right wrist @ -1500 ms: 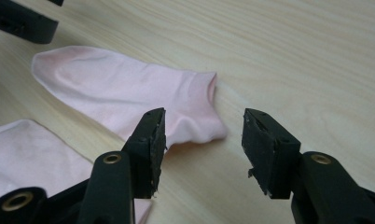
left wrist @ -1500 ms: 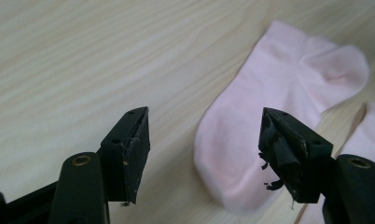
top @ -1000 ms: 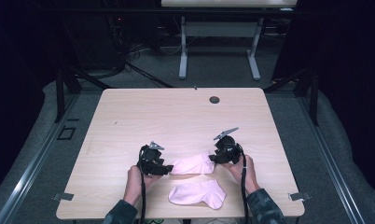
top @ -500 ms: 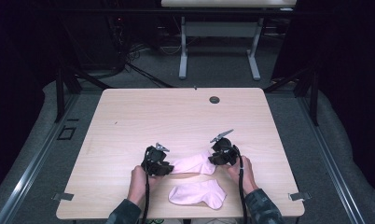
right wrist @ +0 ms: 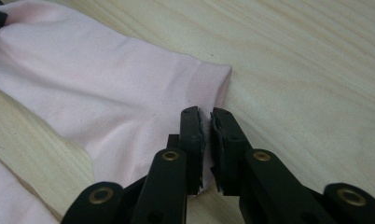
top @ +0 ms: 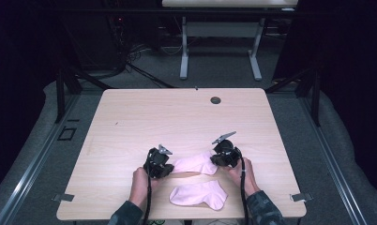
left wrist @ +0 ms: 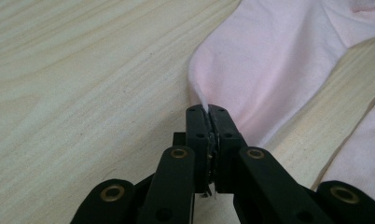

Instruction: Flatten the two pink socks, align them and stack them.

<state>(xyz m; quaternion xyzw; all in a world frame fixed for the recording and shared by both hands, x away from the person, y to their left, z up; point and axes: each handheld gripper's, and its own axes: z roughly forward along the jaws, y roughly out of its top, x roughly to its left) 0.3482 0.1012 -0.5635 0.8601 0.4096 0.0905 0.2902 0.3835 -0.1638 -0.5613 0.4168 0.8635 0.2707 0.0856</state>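
Observation:
Two pink socks lie near the table's front edge. The far sock (top: 196, 165) stretches between my grippers; the near sock (top: 198, 194) lies loose in front of it. My left gripper (top: 170, 167) is at the far sock's left end. In the left gripper view its jaws (left wrist: 208, 112) have just been closing and pinch a fold of that sock (left wrist: 269, 60). My right gripper (top: 214, 159) is at the sock's right end. In the right gripper view its jaws (right wrist: 208, 114) have just been closing on the cuff edge of the sock (right wrist: 106, 88).
The light wooden table (top: 144, 122) carries a dark round grommet (top: 216, 100) near its far edge. Both forearms enter from the bottom of the high view. A white table frame (top: 184, 51) stands on the floor beyond. The near sock shows at the edge of both gripper views (left wrist: 363, 149) (right wrist: 8, 196).
Both grippers have edged slightly inward onto the ends of the far sock. The socks have stayed in place.

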